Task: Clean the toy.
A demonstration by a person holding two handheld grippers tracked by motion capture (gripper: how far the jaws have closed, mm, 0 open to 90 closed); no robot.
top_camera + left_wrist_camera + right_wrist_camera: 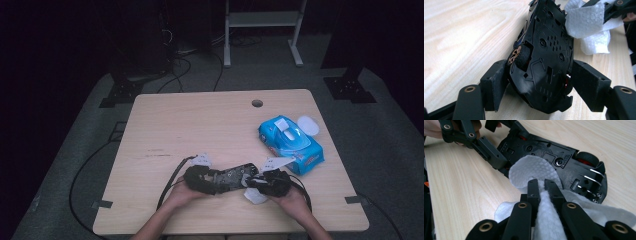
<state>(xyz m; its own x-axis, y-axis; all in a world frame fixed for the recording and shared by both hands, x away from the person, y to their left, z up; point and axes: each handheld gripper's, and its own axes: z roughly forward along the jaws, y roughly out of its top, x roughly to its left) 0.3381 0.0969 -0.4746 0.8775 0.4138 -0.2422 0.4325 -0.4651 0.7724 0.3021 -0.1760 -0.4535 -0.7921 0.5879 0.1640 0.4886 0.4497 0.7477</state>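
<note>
**A:** Where is the toy car [231, 177] sitting relative to the two tools?

**B:** Between them, near the front edge of the wooden table [200, 125]. The left gripper [537, 82] is clamped on one end of it: in the left gripper view its two black jaws press against the car's sides, with the body wedged between them. The car is tipped on its side, so its underside faces the camera.

**A:** And the other tool?

**B:** The right gripper [539, 185] is pinched shut on a white wipe [534, 173]. The jaws stand almost together with the sheet squeezed between them, and the wipe's free edge lies against the car's underside, about halfway along it.

**A:** What does the car look like up close?

**B:** Hard black plastic, a flat moulded chassis with round screw wells, small slots and a grid of tiny holes. One rubber tyre [522, 56] shows with a bronze spoked rim. In the right gripper view there are thin metal strips near the far end and red parts by the wheels.

**A:** The wipe?

**B:** Soft, white, dimpled in a fine embossed pattern, bunched and folded rather than flat.

**A:** Anything else on the table?

**B:** A blue wipe pack [291, 144] with its white lid flipped open, lying near the right gripper, apart from the car. The tabletop is pale wood grain with a round hole [257, 103] near the far edge.
</note>
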